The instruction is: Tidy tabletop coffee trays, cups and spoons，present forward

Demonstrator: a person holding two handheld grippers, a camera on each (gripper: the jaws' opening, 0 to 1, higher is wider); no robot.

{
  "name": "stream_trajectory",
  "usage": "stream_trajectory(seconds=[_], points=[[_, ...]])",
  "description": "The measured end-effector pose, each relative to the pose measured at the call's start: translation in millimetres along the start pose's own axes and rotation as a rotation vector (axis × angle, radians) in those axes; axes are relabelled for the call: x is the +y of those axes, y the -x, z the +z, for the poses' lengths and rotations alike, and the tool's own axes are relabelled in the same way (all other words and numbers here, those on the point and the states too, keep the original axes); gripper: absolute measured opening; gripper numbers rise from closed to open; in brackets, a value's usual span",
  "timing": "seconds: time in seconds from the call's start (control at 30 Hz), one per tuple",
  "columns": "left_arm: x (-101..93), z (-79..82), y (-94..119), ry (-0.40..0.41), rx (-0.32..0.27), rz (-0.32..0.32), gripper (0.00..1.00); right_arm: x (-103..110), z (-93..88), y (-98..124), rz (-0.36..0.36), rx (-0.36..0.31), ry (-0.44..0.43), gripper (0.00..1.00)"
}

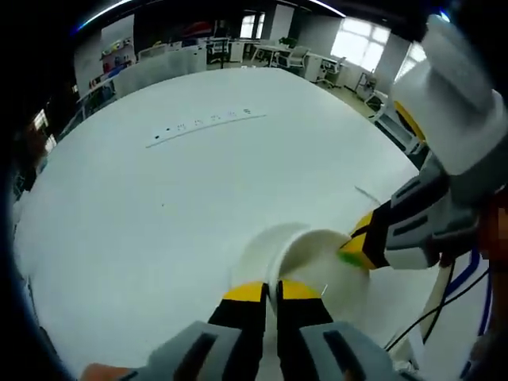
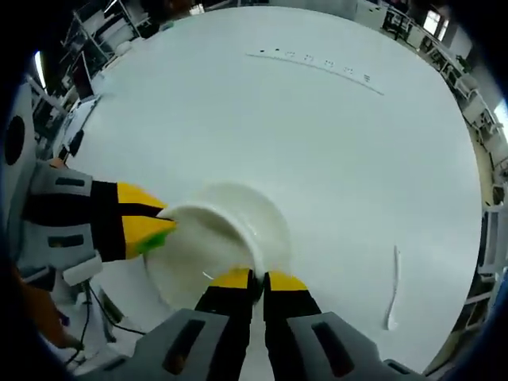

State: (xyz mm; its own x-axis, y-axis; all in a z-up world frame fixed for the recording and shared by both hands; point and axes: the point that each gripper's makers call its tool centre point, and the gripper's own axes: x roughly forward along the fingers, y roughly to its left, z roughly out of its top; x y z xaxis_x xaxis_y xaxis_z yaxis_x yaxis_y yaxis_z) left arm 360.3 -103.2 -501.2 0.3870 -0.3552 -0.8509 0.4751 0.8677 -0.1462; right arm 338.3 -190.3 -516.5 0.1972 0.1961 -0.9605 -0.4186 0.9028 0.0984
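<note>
A white cup (image 1: 311, 252) rests on the white table (image 1: 198, 198) just ahead of my left gripper (image 1: 274, 290), whose yellow-tipped jaws are shut on its near rim. My right gripper (image 1: 355, 250) comes in from the right and pinches the rim's other side. In the right gripper view the same cup (image 2: 218, 230) lies straight ahead, with my right gripper (image 2: 254, 279) shut on its near rim and my left gripper (image 2: 159, 226) holding the rim from the left. A thin white spoon (image 2: 393, 290) lies on the table to the right, apart from the cup; it also appears as the spoon (image 1: 366, 193).
A row of small dark marks (image 1: 198, 123) runs across the far part of the table (image 2: 333, 159). Cables (image 1: 444, 294) hang off the table edge near the grippers. Desks, chairs and windows (image 1: 361, 44) stand beyond the table.
</note>
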Motion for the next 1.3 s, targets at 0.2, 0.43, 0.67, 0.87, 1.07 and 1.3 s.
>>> stream_trajectory(seconds=[0.2, 0.43, 0.67, 0.87, 1.07, 1.3], points=[[0.5, -1.6, 0.2, -0.002, -0.008, 0.009, 0.06, 1.1, 1.4, 0.1, 0.002, -0.017, 0.004, 0.06], [2.8, -4.2, -2.3, -0.007, -0.022, 0.021, 0.06, 1.6, 6.4, -2.2, 0.000, -0.049, 0.014, 0.06], [5.2, 0.5, -5.1, -0.017, -0.061, 0.019, 0.07, -1.2, 9.9, -5.8, -0.003, -0.091, 0.019, 0.07], [4.1, 0.6, -4.8, -0.061, -0.120, 0.009, 0.08, -1.7, 15.1, -7.5, 0.005, -0.171, 0.087, 0.08], [-0.1, -3.1, -0.8, -0.096, -0.191, -0.017, 0.09, -0.3, 22.4, -4.1, 0.072, -0.324, 0.112, 0.09], [-13.6, 2.7, 15.6, -0.045, -0.318, -0.136, 0.09, 1.3, 25.4, 18.4, 0.107, -0.472, 0.129, 0.12]])
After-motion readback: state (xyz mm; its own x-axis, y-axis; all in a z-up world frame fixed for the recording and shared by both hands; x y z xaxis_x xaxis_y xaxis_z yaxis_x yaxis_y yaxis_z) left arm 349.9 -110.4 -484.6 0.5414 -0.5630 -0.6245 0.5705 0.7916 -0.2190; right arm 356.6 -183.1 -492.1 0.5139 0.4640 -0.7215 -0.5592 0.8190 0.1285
